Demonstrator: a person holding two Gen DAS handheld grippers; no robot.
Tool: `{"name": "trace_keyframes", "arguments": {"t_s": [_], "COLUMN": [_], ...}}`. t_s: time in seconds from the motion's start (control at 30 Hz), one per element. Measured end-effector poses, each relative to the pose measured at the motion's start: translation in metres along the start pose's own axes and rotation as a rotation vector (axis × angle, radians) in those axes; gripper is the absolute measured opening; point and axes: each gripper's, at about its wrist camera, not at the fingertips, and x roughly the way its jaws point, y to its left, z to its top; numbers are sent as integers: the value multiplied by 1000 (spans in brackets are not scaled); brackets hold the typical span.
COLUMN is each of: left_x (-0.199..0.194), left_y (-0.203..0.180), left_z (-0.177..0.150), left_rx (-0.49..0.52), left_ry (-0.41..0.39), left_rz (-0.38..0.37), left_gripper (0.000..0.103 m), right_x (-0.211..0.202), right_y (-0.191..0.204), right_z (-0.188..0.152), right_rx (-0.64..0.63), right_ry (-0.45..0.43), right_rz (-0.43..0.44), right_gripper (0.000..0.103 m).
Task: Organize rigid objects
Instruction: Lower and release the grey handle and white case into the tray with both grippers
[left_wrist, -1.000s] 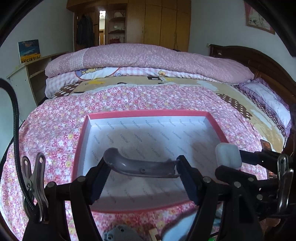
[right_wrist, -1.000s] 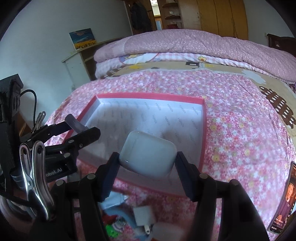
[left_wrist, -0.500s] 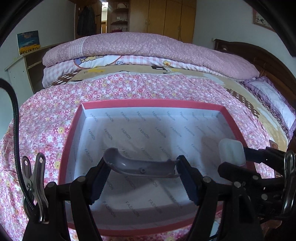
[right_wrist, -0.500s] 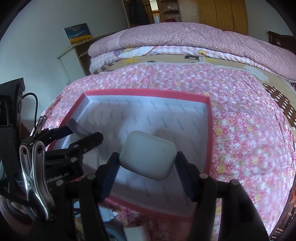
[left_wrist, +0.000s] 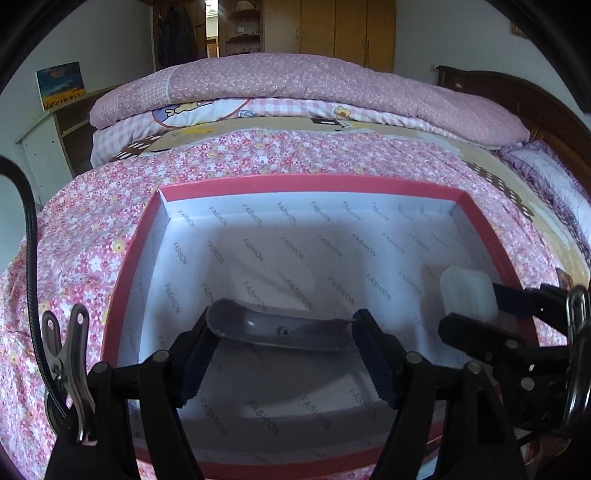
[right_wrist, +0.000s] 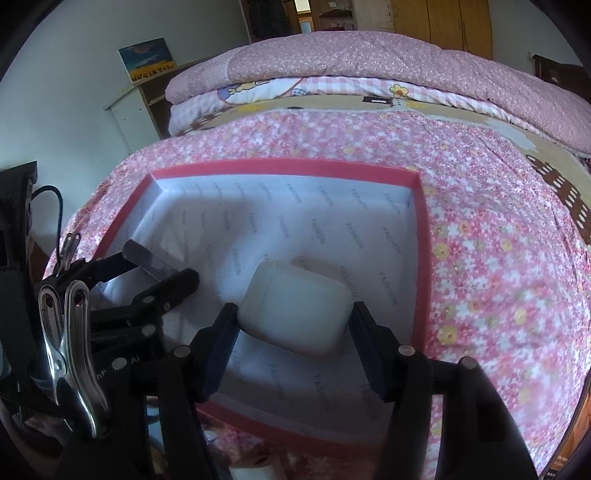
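Over one red box (left_wrist: 127, 258), left claw (left_wrist: 280, 332) grips one grey handle (left_wrist: 277, 328), right claw (right_wrist: 293, 314) one white case (right_wrist: 295, 306)

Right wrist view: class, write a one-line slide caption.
Right gripper holds a white case over the red box on the bed.

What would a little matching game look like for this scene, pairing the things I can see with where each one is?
Things:
1. grey curved plastic piece
2. white earbud case
3. red-rimmed box
4. folded pink quilt

Places:
A. lying on the flowered bedspread
B. held in the right gripper
C. piled at the far side of the bed
D. held in the left gripper

Pairs: 1-D, 2-B, 3-A, 4-C
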Motion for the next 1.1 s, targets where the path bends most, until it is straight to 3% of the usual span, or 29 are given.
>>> {"name": "trace_keyframes", "arguments": {"t_s": [0.7,0.93,1.1], "left_x": [-8,-13,-26], "left_y": [-11,-9,-8], "left_z": [-13,-13,-10], "left_rx": [-18,-21,-26], "left_ry": [40,54,27], "left_rz": [63,56,62], "left_gripper": [80,80,80], "right_x": [3,-13,-27], "right_y": [-7,-9,-6], "right_z": [3,4,7], "right_rx": [17,42,39], "right_ry": [20,-25,-54], "right_rz": [-15,1,10], "right_gripper": [62,72,73]}}
